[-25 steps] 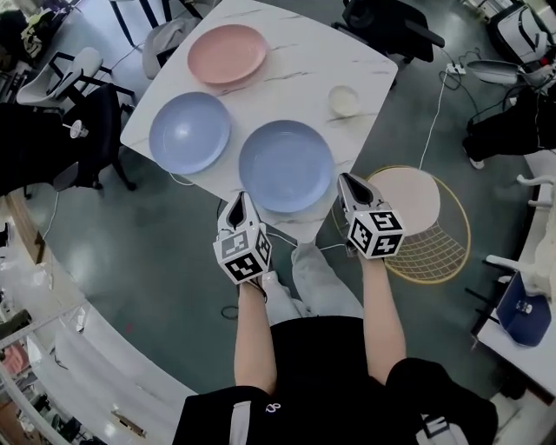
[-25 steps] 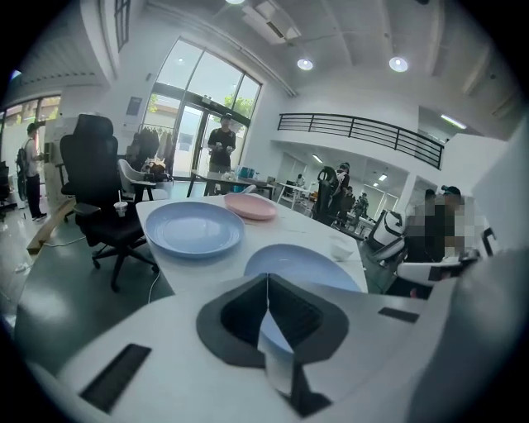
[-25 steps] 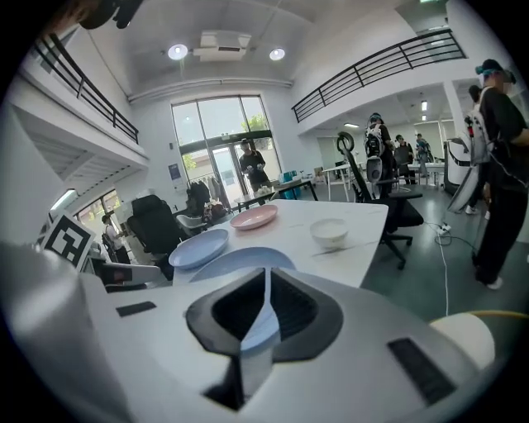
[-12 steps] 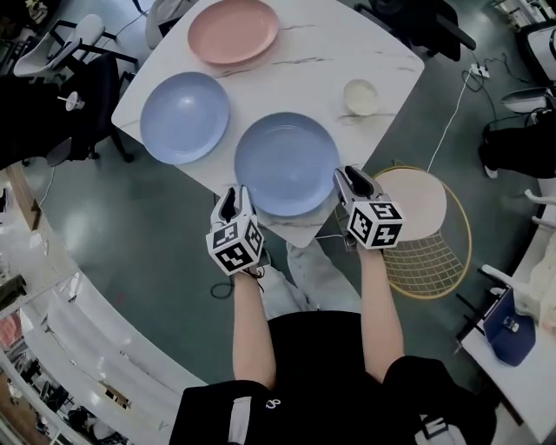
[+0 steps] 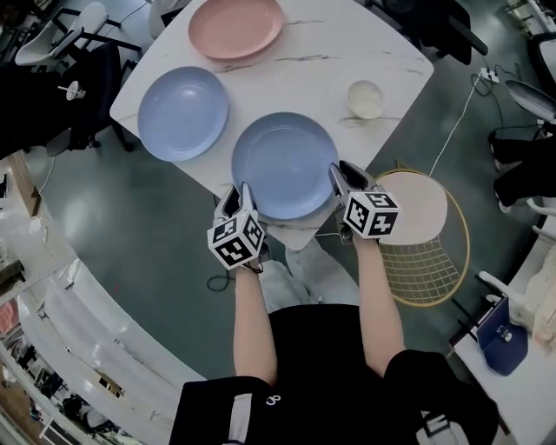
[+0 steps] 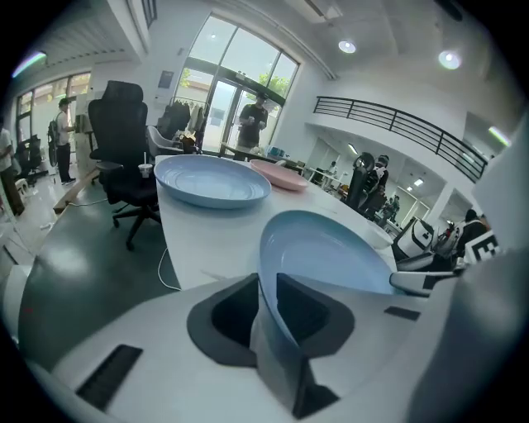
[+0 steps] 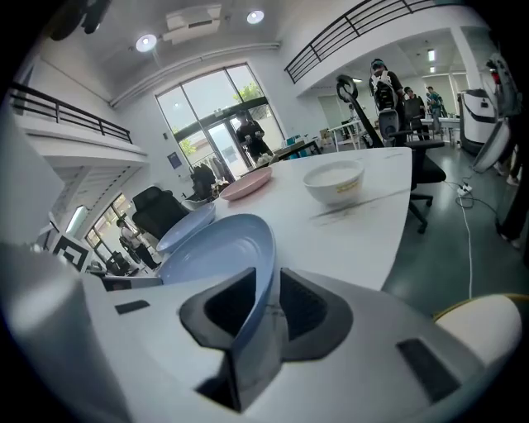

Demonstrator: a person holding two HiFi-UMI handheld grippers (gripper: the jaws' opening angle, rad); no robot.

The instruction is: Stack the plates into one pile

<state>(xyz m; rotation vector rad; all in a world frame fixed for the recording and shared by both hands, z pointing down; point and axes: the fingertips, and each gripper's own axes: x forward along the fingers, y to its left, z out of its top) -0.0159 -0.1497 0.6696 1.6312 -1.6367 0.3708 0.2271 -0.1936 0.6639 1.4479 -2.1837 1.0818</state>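
Three plates lie on the white marble table (image 5: 347, 52): a pink plate (image 5: 236, 26) at the far side, a blue plate (image 5: 182, 113) at the left, and a nearer blue plate (image 5: 282, 165) by the front edge. My left gripper (image 5: 236, 196) is at the nearer plate's left rim and my right gripper (image 5: 340, 174) is at its right rim. Both sets of jaws are closing. In the left gripper view the plate (image 6: 331, 256) has its rim between the pads of the gripper (image 6: 266, 289). The right gripper view shows the same plate (image 7: 219, 252) pinched by that gripper (image 7: 269, 306).
A small cream bowl (image 5: 366, 98) stands on the table's right side. A round wire-frame stool (image 5: 417, 226) sits just right of the table's corner. A black office chair (image 5: 78, 87) is at the table's left. More desks and people are far off.
Both grippers have moved forward from below the table edge onto the nearer blue plate's rim, one at each side. Their jaws went from shut to straddling the rim.
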